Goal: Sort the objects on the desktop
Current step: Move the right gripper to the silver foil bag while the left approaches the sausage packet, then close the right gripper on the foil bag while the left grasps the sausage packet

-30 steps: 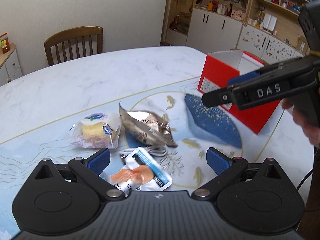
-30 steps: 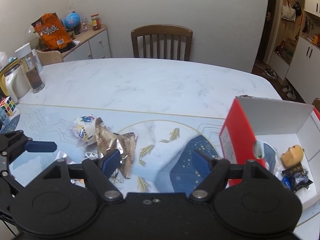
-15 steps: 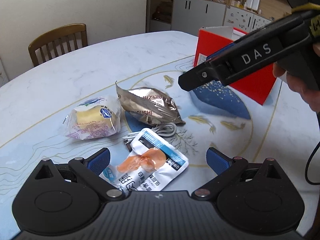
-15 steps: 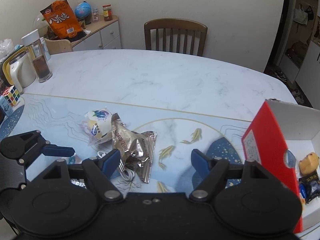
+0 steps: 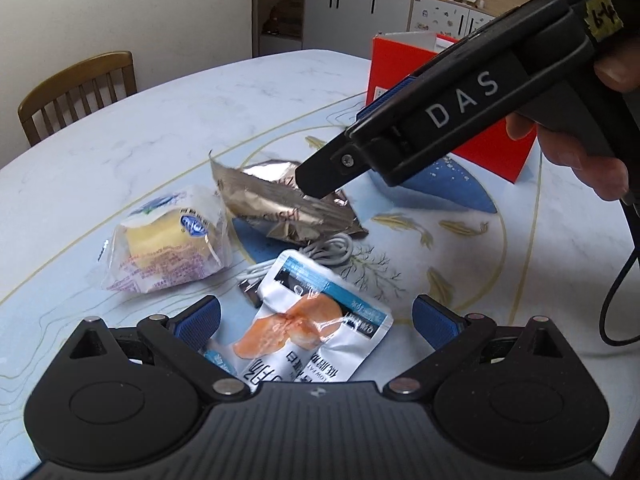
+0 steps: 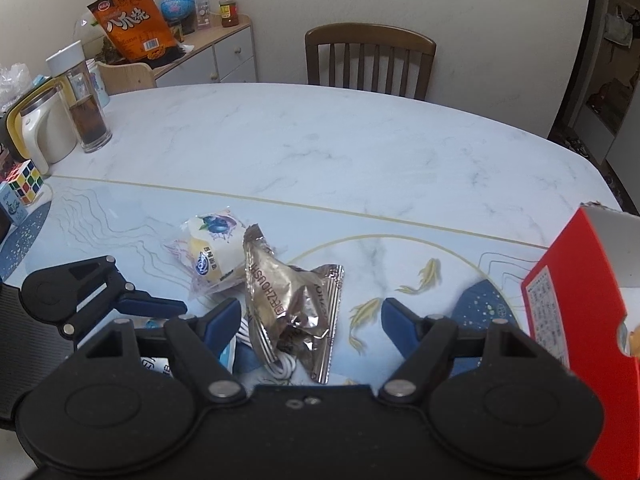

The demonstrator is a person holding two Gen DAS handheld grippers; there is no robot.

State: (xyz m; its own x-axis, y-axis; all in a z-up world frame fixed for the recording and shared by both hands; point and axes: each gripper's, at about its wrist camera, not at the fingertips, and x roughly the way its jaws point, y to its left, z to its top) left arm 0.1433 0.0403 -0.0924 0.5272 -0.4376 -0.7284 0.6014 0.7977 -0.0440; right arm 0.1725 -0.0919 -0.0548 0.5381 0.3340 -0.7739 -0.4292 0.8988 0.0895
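- Left gripper (image 5: 316, 316): jaws spread wide, nothing pinched; white pouch with orange print (image 5: 316, 332) lies between them at lower centre.
- Right gripper (image 6: 312, 320): jaws spread, empty, over the foil packet (image 6: 288, 300) at centre frame.
- Wrapped cake (image 5: 168, 244) left of the foil packet, touching it.
- Red box (image 6: 580, 300) at right edge.

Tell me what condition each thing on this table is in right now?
Left hand-held gripper: open, empty.
Right hand-held gripper: open, empty.
Red cardboard box: open-topped, upright.
Crumpled silver foil snack packet: lying on the table, partly over a cable.
Clear-wrapped yellow cake: sealed.
White pouch with orange picture: lying flat.
White cable: coiled.
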